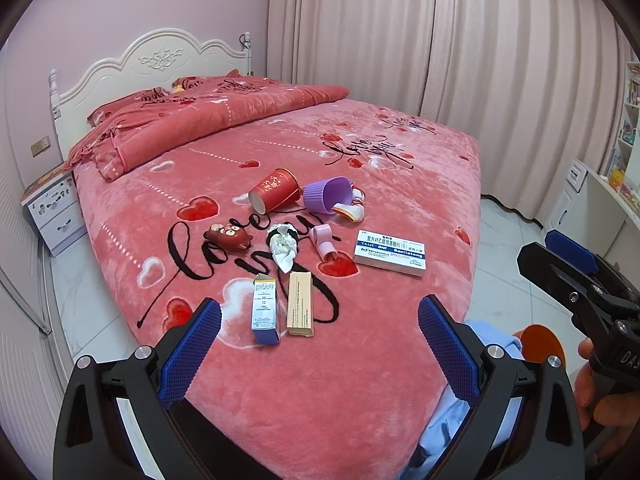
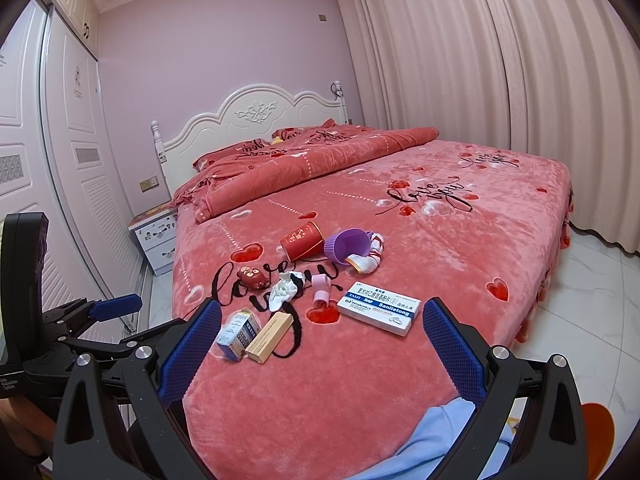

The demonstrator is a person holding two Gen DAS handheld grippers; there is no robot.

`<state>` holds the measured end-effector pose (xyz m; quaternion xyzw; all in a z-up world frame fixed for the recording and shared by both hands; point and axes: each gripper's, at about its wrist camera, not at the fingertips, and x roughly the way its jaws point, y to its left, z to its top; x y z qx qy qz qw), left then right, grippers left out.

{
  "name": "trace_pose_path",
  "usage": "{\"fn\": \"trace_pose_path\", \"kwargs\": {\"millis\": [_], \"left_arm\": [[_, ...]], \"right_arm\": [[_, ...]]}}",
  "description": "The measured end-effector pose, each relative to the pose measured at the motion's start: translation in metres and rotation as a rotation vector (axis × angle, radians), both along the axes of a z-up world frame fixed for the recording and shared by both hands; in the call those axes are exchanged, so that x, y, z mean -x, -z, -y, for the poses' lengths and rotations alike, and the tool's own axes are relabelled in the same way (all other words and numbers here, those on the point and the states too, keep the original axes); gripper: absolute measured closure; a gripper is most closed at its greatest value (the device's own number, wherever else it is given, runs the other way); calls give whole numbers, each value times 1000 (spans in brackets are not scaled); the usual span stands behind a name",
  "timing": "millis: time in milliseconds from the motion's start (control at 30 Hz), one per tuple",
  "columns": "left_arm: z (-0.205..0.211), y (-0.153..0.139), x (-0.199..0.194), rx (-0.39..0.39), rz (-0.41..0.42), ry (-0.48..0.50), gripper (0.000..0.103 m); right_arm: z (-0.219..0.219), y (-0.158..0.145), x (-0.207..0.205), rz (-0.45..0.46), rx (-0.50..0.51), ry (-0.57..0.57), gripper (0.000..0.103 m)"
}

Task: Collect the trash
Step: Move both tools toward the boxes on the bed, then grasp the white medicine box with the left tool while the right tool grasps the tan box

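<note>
Near the white medicine box (image 1: 390, 253) on the bed (image 1: 360, 380), both grippers (image 1: 320, 322) (image 2: 322, 326) are held with fingers spread, nothing gripped.

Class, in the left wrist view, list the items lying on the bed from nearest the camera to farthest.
Blue box and beige box, side by side → white medicine box → tissue → red toy → purple cup → red cup.

- Pink walls (image 2: 208, 52); pale curtains (image 2: 480, 64) drawn, full height.
- Bed (image 1: 400, 152), white carved headboard (image 1: 152, 64), red heart-print cover.
- White nightstand (image 1: 54, 210) beside headboard.
- White wardrobe (image 2: 52, 128); marble-look floor (image 2: 600, 280).
</note>
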<state>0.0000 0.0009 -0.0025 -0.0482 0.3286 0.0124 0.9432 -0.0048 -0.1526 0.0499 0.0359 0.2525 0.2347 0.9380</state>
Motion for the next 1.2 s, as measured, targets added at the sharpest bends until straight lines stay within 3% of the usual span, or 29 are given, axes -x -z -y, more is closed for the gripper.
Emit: {"fn": "trace_pose_path", "kwargs": {"millis": [533,633,733,767,933,1200], "left_arm": [[-6,12,3,15,-32,8,6],[-5,14,-7,87,-137,33,6],[-8,14,-7,63,-128,60,6],[-8,14,-8,37,-90,68,6],[-17,17,-14,-20,-118,95,6],[-37,38,-40,-62,-198,120,6]], "right_arm": [[-1,1,-2,-12,4,-14,5],[-4,2,-7,-32,12,-52,5],[-7,4,-12,-46,19,-110,5],[-7,4,-13,-47,23,-126,5],[-13,8,-23,-30,71,-193,5],[-9,19,-53,-79,20,-233,5]]}}
